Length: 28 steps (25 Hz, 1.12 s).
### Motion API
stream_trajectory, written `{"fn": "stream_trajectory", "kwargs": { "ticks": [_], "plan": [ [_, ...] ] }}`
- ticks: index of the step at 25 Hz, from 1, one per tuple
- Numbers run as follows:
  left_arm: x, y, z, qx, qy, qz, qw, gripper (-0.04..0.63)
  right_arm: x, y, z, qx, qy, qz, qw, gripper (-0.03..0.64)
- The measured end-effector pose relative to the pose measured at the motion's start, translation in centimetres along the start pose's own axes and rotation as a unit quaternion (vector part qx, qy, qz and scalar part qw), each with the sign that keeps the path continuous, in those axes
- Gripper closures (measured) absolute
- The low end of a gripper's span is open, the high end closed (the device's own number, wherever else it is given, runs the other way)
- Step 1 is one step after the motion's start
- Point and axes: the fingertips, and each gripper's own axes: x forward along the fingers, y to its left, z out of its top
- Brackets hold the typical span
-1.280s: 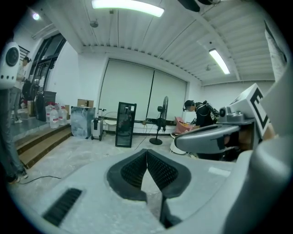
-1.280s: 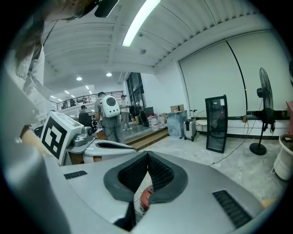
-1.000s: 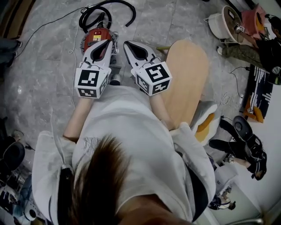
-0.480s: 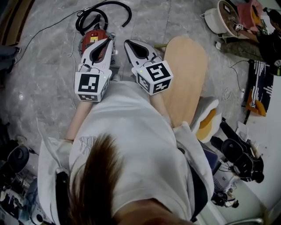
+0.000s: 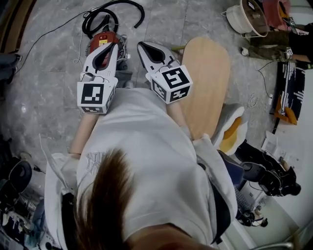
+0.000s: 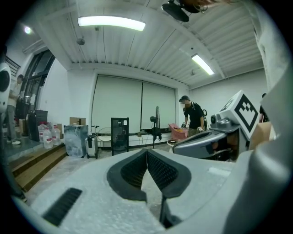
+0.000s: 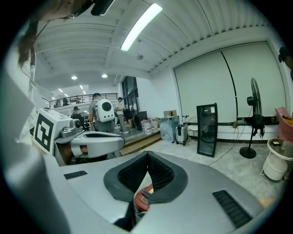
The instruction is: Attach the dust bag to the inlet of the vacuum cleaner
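Observation:
In the head view the red vacuum cleaner (image 5: 100,40) lies on the grey floor ahead of me, with its black hose (image 5: 115,9) coiled behind it. My left gripper (image 5: 110,45) hangs over the vacuum's body, jaws shut and empty. My right gripper (image 5: 141,45) is held just to its right, also shut and empty. In the left gripper view the pads of the left gripper (image 6: 146,151) meet with nothing between them. In the right gripper view the right gripper (image 7: 147,156) is closed, and a bit of the red vacuum (image 7: 143,199) shows below it. I see no dust bag.
A long wooden board (image 5: 208,78) lies to the right of my grippers, with a white and yellow cushion (image 5: 231,131) beside it. A white appliance (image 5: 243,17) stands at the top right and black gear (image 5: 269,177) at the lower right. People, a fan (image 7: 254,114) and a black cabinet (image 7: 207,129) stand far off.
My left gripper has lifted a little, shifted slightly left and rolled somewhat. The right gripper has kept still. Both stay shut.

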Motion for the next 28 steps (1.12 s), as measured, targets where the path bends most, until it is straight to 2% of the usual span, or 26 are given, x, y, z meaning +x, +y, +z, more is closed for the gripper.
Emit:
{"fn": "stream_trajectory", "kwargs": {
  "ticks": [15, 28],
  "plan": [
    [-0.7, -0.2, -0.2, -0.002, -0.008, 0.0, 1.0, 0.577, -0.1, 0.5, 0.0, -0.009, -0.002, 0.0, 1.0, 0.615],
    [-1.8, -0.2, -0.4, -0.002, -0.009, 0.0, 1.0, 0.577, -0.7, 0.9, -0.1, -0.014, -0.007, -0.017, 1.0, 0.615]
  ]
}}
